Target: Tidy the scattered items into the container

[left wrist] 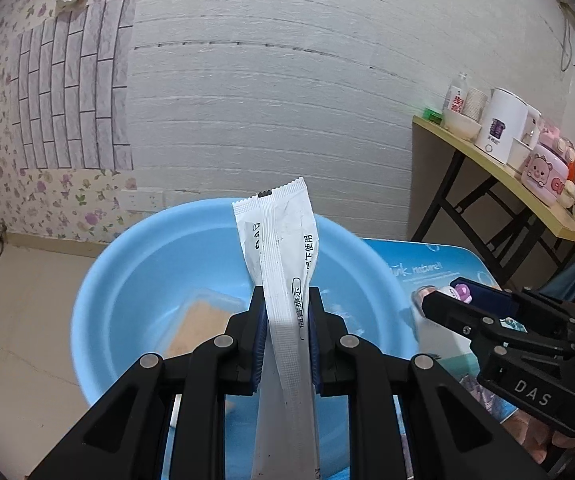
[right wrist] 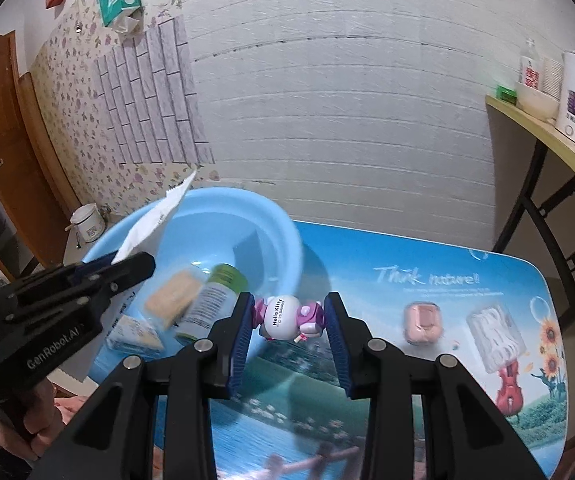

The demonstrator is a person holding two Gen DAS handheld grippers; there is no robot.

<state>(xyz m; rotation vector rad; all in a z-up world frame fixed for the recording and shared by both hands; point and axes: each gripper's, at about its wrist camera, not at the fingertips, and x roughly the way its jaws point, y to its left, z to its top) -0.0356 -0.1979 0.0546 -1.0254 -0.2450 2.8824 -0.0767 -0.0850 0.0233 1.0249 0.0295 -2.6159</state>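
Observation:
My left gripper is shut on a long white sachet, which stands upright over the light blue basin. Inside the basin lie a cracker pack, a green-capped bottle and a small box. My right gripper is shut on a small Hello Kitty figure, held just right of the basin above the table. The right wrist view shows the left gripper and the sachet over the basin's left side. The left wrist view shows the right gripper with the figure.
A pink earbud case and a white wrapped pack lie on the picture-printed table top, right of the basin. A side table with a kettle, bowl and cups stands at the far right by the wall.

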